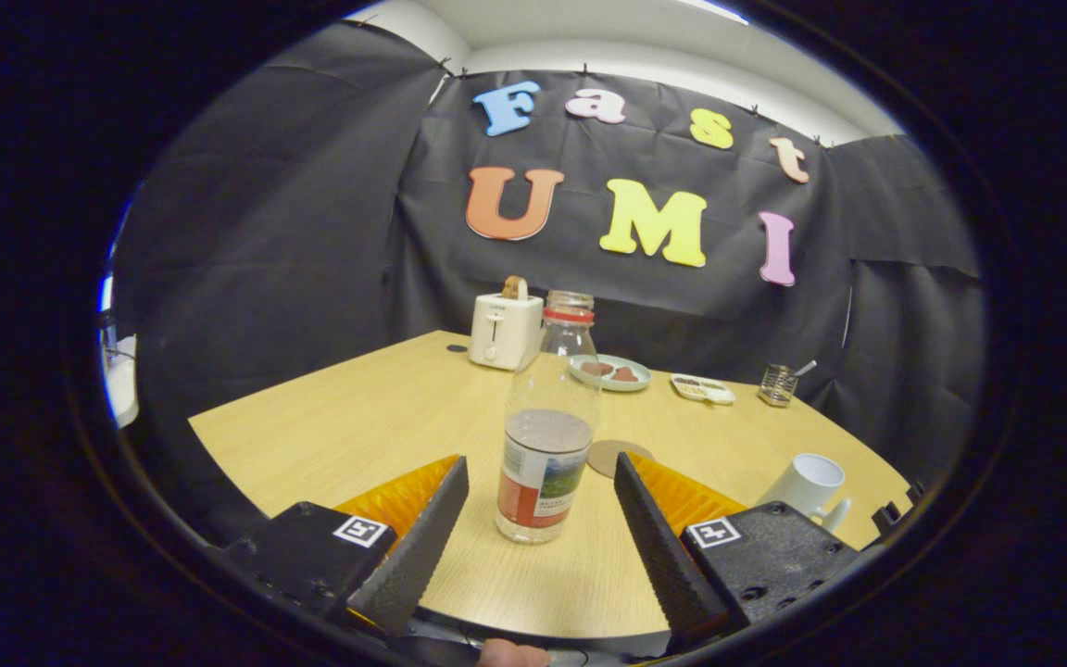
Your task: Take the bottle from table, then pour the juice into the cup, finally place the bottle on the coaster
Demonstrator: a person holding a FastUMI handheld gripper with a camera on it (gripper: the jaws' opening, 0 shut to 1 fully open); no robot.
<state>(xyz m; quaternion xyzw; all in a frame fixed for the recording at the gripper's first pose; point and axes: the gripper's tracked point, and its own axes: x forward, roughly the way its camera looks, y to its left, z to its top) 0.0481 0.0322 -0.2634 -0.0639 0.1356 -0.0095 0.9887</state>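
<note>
Your tongs (541, 472) are spread wide, gripping nothing; the one bottle (547, 435) stands upright on the counter (357, 417) between the two fingers (422, 537), apart from both. Bottle: clear, cap off, red ring at the neck, about half full of cloudy liquid, label around the lower part.

Count: one round coaster (615, 457) flat on the counter just behind the bottle to its right. One white cup (811, 486) with a handle, beyond the right finger, well apart from the bottle. One white toaster (504, 331) at the far side with one slice of bread (515, 287) poking out the top. One pale blue plate (609, 372) with brownish pieces on it, one small white tray (702, 388), one glass holder (778, 384) with a stick in it, all in a row along the far edge.

Counter is light wood grain. Black cloth (293, 232) walls the booth; white ceiling (608, 37) above.
</note>
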